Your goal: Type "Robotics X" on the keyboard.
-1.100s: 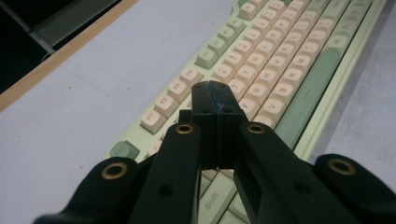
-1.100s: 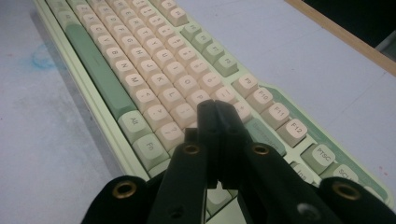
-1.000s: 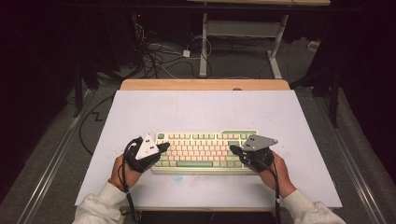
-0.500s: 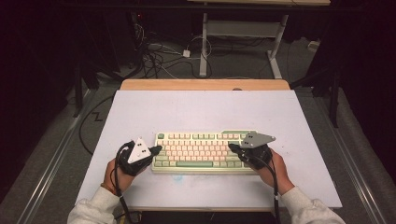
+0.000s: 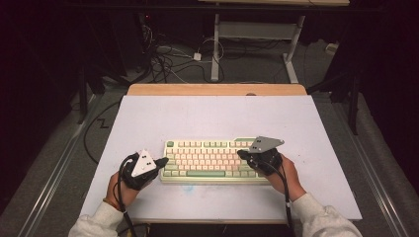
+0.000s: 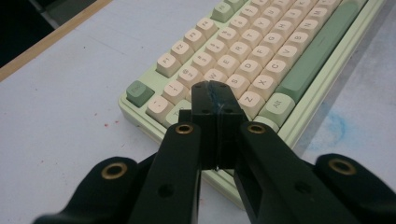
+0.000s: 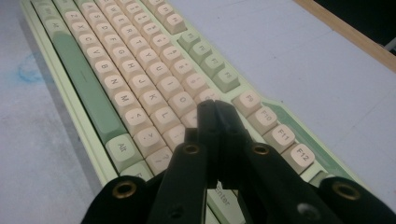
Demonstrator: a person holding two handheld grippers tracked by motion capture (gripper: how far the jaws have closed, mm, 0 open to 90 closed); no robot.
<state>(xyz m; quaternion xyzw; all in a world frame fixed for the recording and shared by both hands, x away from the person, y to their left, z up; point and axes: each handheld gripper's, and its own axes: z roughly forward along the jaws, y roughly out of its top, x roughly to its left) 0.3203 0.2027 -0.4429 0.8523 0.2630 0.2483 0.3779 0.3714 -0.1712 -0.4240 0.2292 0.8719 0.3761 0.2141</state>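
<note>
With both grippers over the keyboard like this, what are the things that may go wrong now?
1. The shut left gripper has a tip that looks wider than one cream keycap of the pale green keyboard, so it might press two neighbouring keys together.
2. The shut right gripper hangs among closely packed keys near the Enter side; a small slip could hit the wrong one.
3. A hard push might slide the keyboard on the white table.

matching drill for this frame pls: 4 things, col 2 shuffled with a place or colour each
1. left gripper
2. right gripper
3. space bar
4. table

A. pale blue-grey top with a wooden far edge
B. over the keyboard's right end, shut
C. long green key in the near row
D. at the keyboard's left end, shut

Pairs: 1-D, 2-B, 3-C, 4-A
</note>
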